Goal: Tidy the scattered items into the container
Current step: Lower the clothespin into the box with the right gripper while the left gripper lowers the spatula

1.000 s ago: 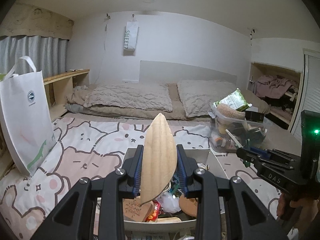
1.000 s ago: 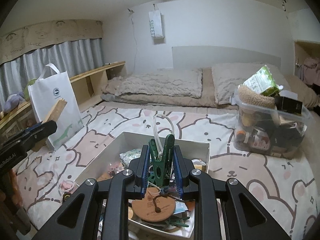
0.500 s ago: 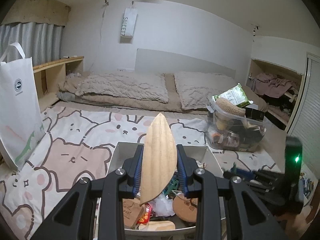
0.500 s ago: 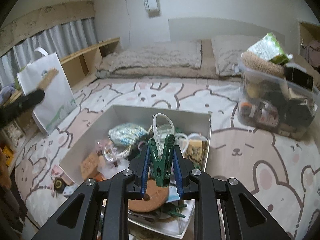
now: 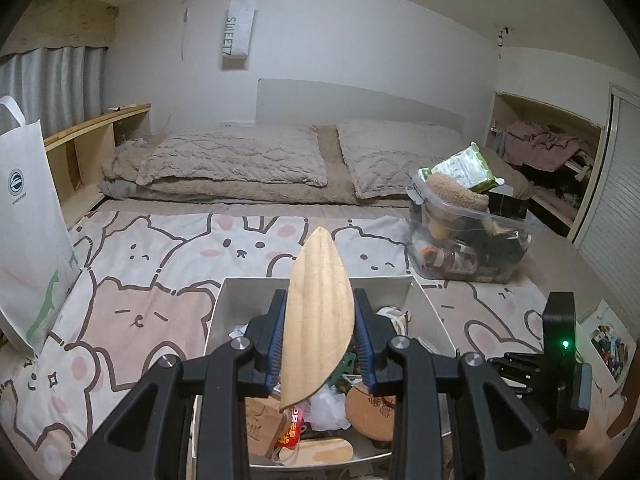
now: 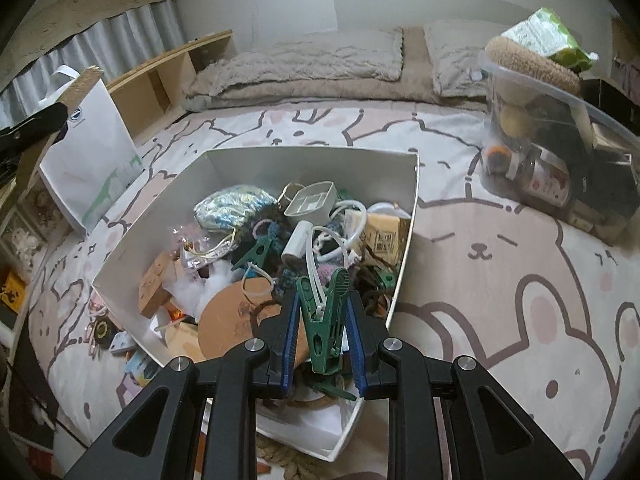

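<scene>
L gripper jaws closed on a leaf-shaped wooden piece, held upright above the white box w/ clutter. R gripper jaws clamp a green clothespin over the box's near corner, on the bed cover.

A leaf-shaped board of pale wood is showing fine grain lines and a matt face. The peg is looking like green plastic, slightly glossy, with ribbed tips. The box is showing smooth, matt white walls. A round mat inside is looking like brown cork, rough and dull. The blanket is lying as soft printed cloth. The tub is gleaming as clear plastic. The bag is standing in white, matt fabric. The pillows are showing a fuzzy beige pile.
</scene>
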`<state>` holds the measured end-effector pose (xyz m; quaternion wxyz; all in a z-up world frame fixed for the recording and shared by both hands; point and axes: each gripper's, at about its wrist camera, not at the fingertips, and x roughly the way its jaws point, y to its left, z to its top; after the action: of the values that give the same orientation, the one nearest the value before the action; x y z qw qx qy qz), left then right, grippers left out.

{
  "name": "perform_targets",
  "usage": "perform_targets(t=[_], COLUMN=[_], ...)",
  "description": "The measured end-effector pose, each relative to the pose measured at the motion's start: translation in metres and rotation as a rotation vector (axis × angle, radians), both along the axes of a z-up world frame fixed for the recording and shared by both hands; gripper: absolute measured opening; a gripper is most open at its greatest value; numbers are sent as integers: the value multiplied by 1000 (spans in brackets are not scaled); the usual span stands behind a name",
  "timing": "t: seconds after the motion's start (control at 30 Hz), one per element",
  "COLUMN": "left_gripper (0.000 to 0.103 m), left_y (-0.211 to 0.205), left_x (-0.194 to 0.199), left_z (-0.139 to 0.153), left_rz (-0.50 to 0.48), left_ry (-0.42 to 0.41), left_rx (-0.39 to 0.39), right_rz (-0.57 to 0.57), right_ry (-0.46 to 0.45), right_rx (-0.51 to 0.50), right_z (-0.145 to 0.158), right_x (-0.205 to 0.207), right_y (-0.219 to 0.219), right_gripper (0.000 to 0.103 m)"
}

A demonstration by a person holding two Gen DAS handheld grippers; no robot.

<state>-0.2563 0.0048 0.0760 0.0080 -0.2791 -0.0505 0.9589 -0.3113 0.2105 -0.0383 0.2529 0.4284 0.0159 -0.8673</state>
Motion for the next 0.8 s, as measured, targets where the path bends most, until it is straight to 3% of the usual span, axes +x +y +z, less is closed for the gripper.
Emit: perform_targets(t=[0.23,0.27,0.3,0.37,0.8], left_gripper=[31,31,31,31,31], left_y=[5,6,7,9,44], left_x=[8,10,11,13,-1], left_z=[-7,-10,-12,-19,-60], left_rz=[-34,-40,-49,-55,-152], left_ry=[-54,-62,-70,-84,-147], left_rx=[-21,-26,-26,-21,105], right_rz=[-3,-4,0,6,-13], right_ry=[-2,-7,-18,-29,47], right_rx=[35,31,22,10,-101], right_z=[2,3,3,2,45], right_x=[-2,-3,-4,-5,3], right_y=[-1,0,0,1,11], right_gripper=[24,27,43,63,63])
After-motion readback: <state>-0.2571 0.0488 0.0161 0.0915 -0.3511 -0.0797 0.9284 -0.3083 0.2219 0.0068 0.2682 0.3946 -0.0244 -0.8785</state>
